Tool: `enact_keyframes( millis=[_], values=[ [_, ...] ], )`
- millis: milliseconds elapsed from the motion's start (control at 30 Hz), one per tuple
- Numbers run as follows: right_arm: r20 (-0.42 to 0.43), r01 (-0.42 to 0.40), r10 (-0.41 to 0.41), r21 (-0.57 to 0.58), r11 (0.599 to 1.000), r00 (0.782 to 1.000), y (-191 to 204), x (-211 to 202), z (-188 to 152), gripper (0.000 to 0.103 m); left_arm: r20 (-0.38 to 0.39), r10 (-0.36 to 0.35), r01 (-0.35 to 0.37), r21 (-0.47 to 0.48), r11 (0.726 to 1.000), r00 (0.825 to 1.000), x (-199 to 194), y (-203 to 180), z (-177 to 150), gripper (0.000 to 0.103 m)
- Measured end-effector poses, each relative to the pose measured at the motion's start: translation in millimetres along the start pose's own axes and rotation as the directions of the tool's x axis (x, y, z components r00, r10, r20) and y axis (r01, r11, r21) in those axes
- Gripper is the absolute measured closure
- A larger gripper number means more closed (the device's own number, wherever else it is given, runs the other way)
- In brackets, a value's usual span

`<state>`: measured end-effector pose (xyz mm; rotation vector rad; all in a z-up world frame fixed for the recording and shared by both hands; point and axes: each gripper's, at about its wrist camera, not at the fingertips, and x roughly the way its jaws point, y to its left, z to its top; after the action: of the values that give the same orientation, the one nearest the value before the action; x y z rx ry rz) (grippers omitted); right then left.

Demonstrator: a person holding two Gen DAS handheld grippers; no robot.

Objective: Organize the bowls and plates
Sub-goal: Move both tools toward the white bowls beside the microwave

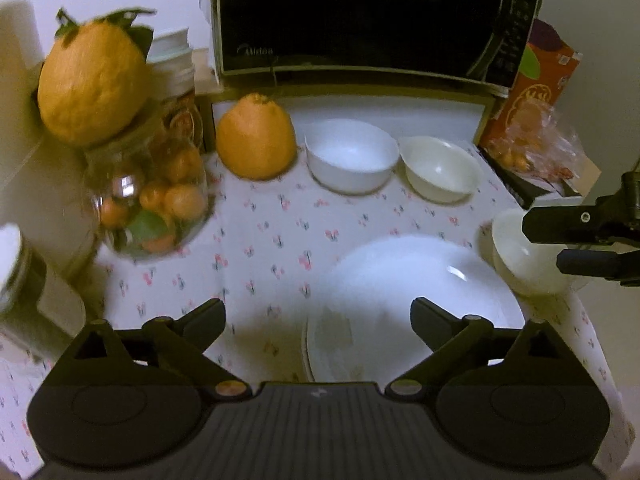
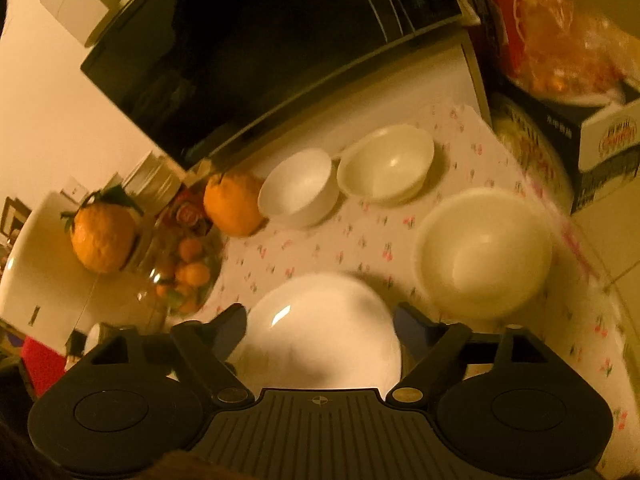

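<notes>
the left hand-held gripper [image 1: 318,316] stood wide, holding nothing, above the plate [image 1: 400,280] near the table [image 1: 260,240] front edge. the right hand-held gripper [image 2: 320,322] was spread wide too, empty, its fingers either side of the plate without touching. a bowl [image 2: 484,252] sat just beside the plate, by the table's right edge.

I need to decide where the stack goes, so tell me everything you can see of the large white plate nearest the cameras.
The large round white plate looks like glossy glazed ceramic with a shallow well that catches highlights. It lies flat, right way up, on the floral tablecloth. A second rim edge shows beneath it, so it seems to rest on another plate. It holds nothing, and no tool touches it.
</notes>
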<state>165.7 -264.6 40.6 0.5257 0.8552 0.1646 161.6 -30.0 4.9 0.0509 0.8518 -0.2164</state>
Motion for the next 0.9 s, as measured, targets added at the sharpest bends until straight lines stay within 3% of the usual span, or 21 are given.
enact_keyframes(
  millis=[267,733,900],
  values=[
    [0.017,-0.011,0.011,-0.027,1.000,1.000,6,25,38,0.017,0.014,0.016,-0.016,-0.008,1.000,1.000,17,-3,31,0.001],
    [0.049,0.001,0.001,-0.039,0.999,0.999,6,97,92,0.015,0.071,0.024,-0.016,-0.114,0.993,0.997,66,2,73,0.002],
    [0.038,-0.006,0.008,-0.047,0.999,0.999,6,126,103,0.015,0.084,-0.007,0.020,-0.156,0.988,0.996,82,4,80,0.005]
  ],
)
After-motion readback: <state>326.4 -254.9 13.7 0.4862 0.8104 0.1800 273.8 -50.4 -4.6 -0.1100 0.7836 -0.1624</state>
